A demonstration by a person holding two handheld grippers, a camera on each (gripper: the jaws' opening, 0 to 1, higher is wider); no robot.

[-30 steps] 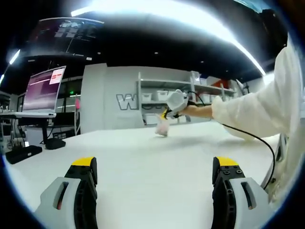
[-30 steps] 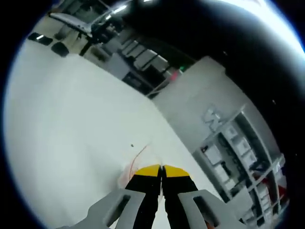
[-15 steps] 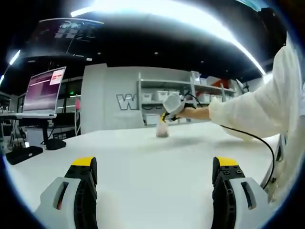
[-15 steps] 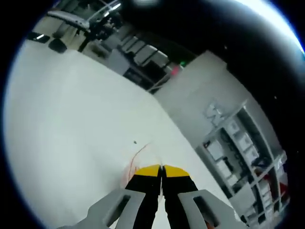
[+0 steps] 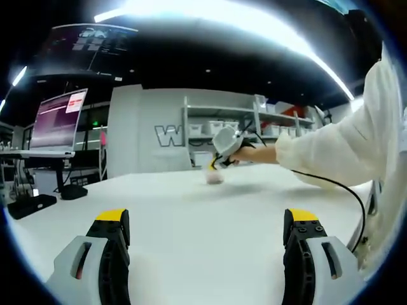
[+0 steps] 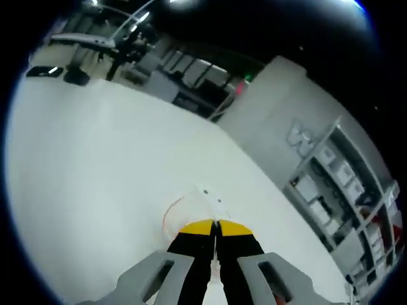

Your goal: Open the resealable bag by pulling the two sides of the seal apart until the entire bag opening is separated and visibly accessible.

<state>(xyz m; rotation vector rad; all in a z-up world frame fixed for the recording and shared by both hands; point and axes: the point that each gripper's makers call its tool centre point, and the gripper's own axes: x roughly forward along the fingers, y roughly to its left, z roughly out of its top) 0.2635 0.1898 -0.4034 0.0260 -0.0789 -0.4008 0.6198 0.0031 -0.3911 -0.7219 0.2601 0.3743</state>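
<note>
In the left gripper view my left gripper [image 5: 206,219] is open over the white table [image 5: 191,216], its yellow-tipped jaws wide apart with nothing between them. Far across the table the right gripper [image 5: 224,141] holds a small clear, pinkish resealable bag [image 5: 213,177] that touches the tabletop. In the right gripper view my right gripper [image 6: 215,227] is shut on the bag [image 6: 184,206]. The clear film with a thin red seal line sticks out past the yellow tips, just above the table [image 6: 95,165].
A person's white sleeve [image 5: 343,146] reaches in from the right, with a black cable [image 5: 346,190] trailing to the table edge. A laptop on a stand [image 5: 57,121] is at the left. Shelves with bins [image 5: 254,121] line the back wall.
The right gripper has carried the bag leftward and down toward the table. The right gripper view has tilted, showing more tabletop. My left gripper has not moved.
</note>
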